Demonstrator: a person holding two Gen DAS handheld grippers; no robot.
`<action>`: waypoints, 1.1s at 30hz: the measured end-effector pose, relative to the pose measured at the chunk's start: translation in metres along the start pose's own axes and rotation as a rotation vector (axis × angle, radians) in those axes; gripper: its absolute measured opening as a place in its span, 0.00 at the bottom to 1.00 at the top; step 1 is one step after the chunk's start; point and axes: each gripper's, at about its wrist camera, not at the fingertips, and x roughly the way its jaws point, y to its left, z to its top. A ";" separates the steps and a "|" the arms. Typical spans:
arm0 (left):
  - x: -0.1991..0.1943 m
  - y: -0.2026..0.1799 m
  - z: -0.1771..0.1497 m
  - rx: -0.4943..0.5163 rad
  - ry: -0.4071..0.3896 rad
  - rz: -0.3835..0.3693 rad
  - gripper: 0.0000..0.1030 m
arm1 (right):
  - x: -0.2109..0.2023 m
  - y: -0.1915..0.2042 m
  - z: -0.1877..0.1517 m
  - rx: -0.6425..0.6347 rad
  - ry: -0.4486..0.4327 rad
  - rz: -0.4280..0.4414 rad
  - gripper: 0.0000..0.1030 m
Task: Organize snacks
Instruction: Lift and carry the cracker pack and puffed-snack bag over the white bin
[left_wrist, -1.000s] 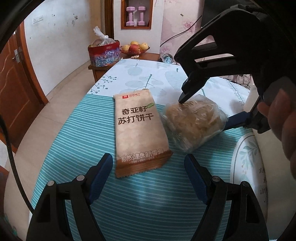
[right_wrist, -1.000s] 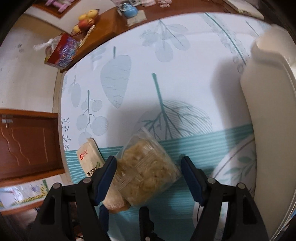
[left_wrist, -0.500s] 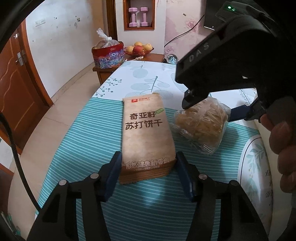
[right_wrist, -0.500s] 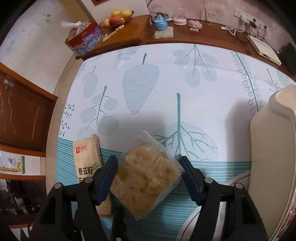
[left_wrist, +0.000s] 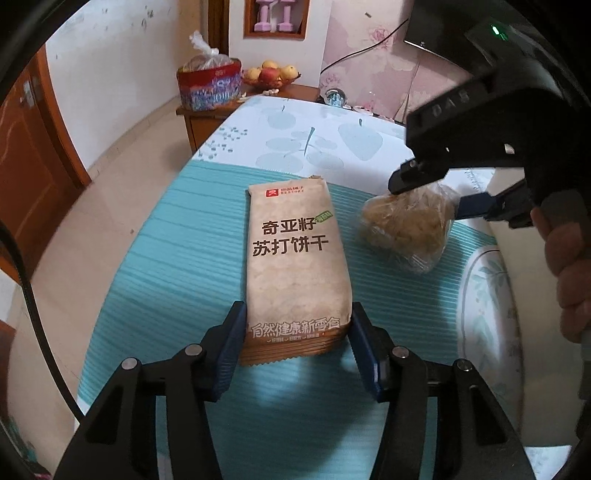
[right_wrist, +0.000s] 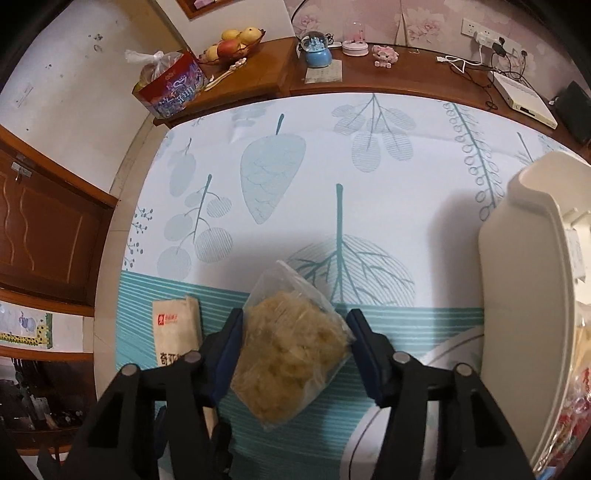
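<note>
While the left gripper (left_wrist: 297, 341) jaws pinch the stiff cracker pack (left_wrist: 297, 266) low, right gripper (right_wrist: 295, 347) jaws have just closed across the soft, crushable bag (right_wrist: 291, 350).

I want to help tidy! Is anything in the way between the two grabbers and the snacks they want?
Nothing is. The left gripper has closed on the cracker packet, and the right gripper on the clear snack bag.
</note>
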 end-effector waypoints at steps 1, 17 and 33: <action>-0.003 0.001 -0.001 -0.008 0.004 -0.009 0.51 | 0.000 0.000 -0.001 -0.002 0.002 0.003 0.52; -0.081 -0.011 0.000 0.008 -0.069 -0.087 0.51 | -0.071 -0.024 -0.035 0.061 -0.068 0.122 0.48; -0.166 -0.121 0.012 0.255 -0.220 -0.246 0.51 | -0.195 -0.102 -0.079 0.070 -0.398 -0.046 0.48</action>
